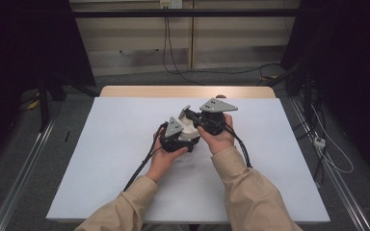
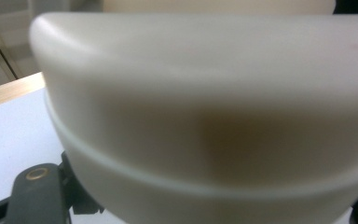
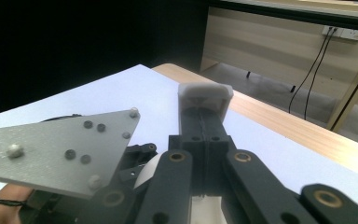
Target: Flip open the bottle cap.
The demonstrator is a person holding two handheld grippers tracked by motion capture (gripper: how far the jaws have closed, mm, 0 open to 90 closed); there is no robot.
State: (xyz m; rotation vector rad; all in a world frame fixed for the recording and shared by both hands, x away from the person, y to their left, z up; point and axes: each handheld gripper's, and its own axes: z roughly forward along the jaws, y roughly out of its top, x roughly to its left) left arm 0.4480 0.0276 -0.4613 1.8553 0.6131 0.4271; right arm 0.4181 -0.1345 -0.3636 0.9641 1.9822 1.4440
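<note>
The left gripper (image 1: 182, 129) is clamping its jaws on a cream plastic container (image 2: 205, 116), holding it over the middle of the white table (image 1: 115, 144). The right gripper (image 3: 204, 100), just beside it, is keeping its jaws pressed together, gripping nothing.

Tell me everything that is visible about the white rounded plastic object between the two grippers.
The white rounded plastic object looks smooth, matt and cream-white, with a curved wall and a thin raised seam running around it. It sits between the left gripper and the right gripper, above the white table. Up close it is blurred, with a brownish shadow on its wall. Whether it rests on the table is unclear.
</note>
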